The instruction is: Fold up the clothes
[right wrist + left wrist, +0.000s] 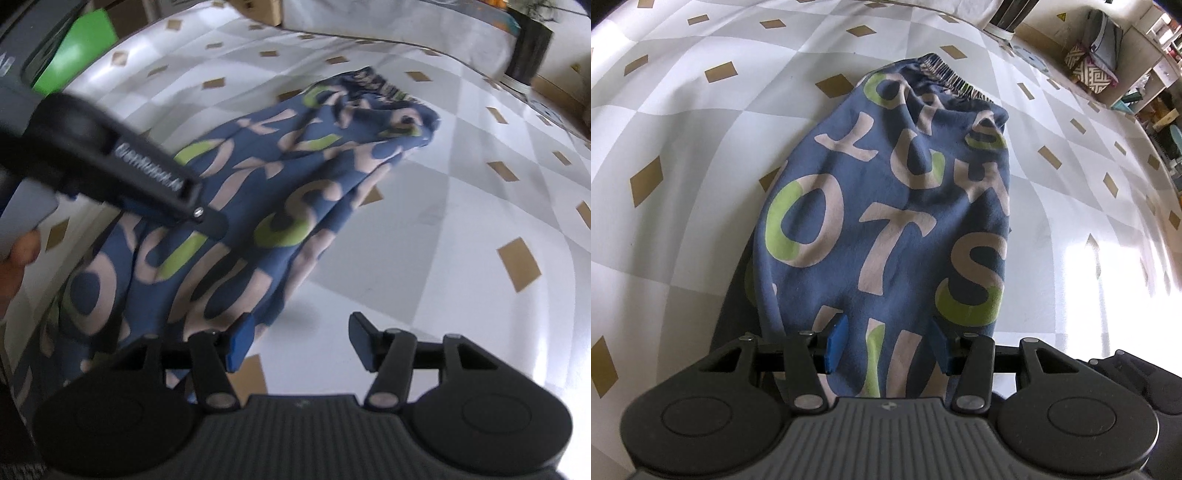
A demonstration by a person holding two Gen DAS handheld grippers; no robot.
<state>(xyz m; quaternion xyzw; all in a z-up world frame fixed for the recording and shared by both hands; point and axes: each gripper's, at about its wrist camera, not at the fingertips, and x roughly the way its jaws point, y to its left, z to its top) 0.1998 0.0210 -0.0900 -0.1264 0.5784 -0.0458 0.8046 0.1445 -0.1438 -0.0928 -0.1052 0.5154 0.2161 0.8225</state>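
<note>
pants [886,206], blue with big letters, are lying lengthwise on the checkered tablecloth [683,155], soft and floppy. left gripper [886,341] is straddling their near end, jaws wide; right gripper [300,341] is gaping beside them. waistband [945,74] at far end suits gripping.

The garment [886,206] is soft matt cloth with a gathered elastic waistband [955,75]. The table covering [701,122] looks smooth and glossy, probably vinyl. The left gripper [886,345] is matt black plastic with blue pads [836,343].
</note>
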